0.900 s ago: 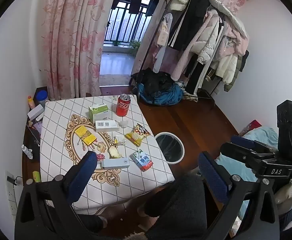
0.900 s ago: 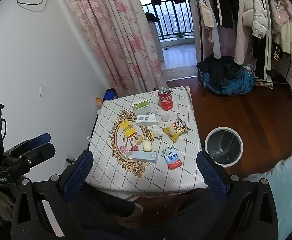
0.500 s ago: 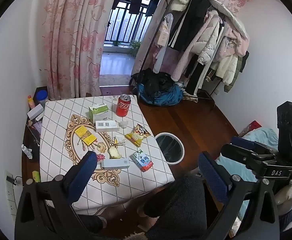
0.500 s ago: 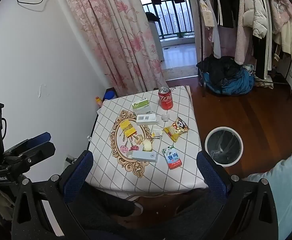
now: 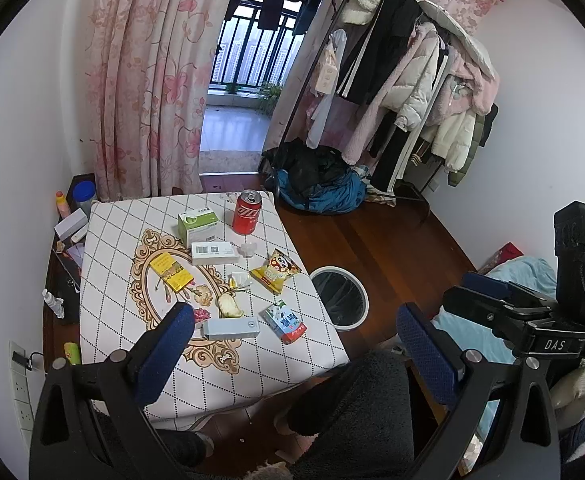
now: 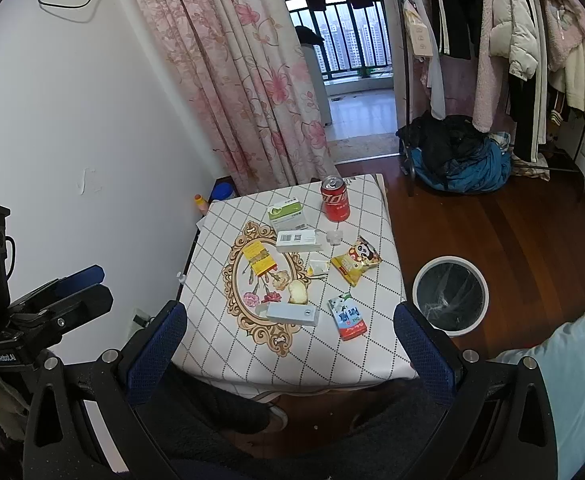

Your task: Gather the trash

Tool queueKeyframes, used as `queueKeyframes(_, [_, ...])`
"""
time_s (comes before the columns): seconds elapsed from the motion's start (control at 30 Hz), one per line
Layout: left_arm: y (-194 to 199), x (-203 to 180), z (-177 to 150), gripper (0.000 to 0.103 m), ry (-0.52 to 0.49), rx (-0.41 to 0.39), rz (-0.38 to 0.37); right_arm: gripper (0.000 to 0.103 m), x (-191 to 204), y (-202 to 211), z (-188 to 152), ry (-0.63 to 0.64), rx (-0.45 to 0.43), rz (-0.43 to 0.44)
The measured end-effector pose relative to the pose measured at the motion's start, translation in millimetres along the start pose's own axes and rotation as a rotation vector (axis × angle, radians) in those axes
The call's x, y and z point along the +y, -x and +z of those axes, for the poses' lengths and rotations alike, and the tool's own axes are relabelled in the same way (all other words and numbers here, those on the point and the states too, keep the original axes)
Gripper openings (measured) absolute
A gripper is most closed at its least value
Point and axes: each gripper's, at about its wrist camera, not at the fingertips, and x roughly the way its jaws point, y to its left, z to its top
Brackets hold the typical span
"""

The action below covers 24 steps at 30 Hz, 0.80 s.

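Both tools are high above the scene and empty: my left gripper [image 5: 292, 354] has its blue-padded fingers wide apart, and my right gripper [image 6: 288, 354] is spread the same, nothing between the pads.

Trash sits on the small table with the white diamond-pattern cloth [image 6: 332, 364]. Red soda can [image 6: 335, 199] stands upright near the far edge. Yellow panda snack bag [image 6: 355, 261] lies by the right edge, and the blue-and-white milk carton [image 6: 347, 317] lies flat toward the near right corner. Long pale grey box [image 6: 288, 314] lies near the near edge, a bread scrap [image 6: 298, 293] just beside it. Round white-rimmed bin with a black liner [image 6: 450, 296] is on the wood floor, just off the table's right edge.

Risks as I see them:
- Can is tall, may hold liquid; a side bump tips it onto the cloth.
- Flat wrappers give little to pinch; I could snag the cloth and drag everything.
- Items close together mid-table, easy to knock a neighbour.
- Bin is low; a release from high up could miss its rim.
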Motion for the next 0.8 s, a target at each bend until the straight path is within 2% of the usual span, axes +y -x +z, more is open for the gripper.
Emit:
queueKeyframes(0.33, [14.6,-6.3,5.7,0.103,0.000,-0.006,0.013,0.103,4.6,0.9,1.7,0.015,-0.004,0.013])
queueKeyframes(0.8, [9.6,5.4,0.5,0.103,-0.001,-0.020,0.052,0.103,10.7,-1.5,-1.0,0.023,-0.006,0.019])
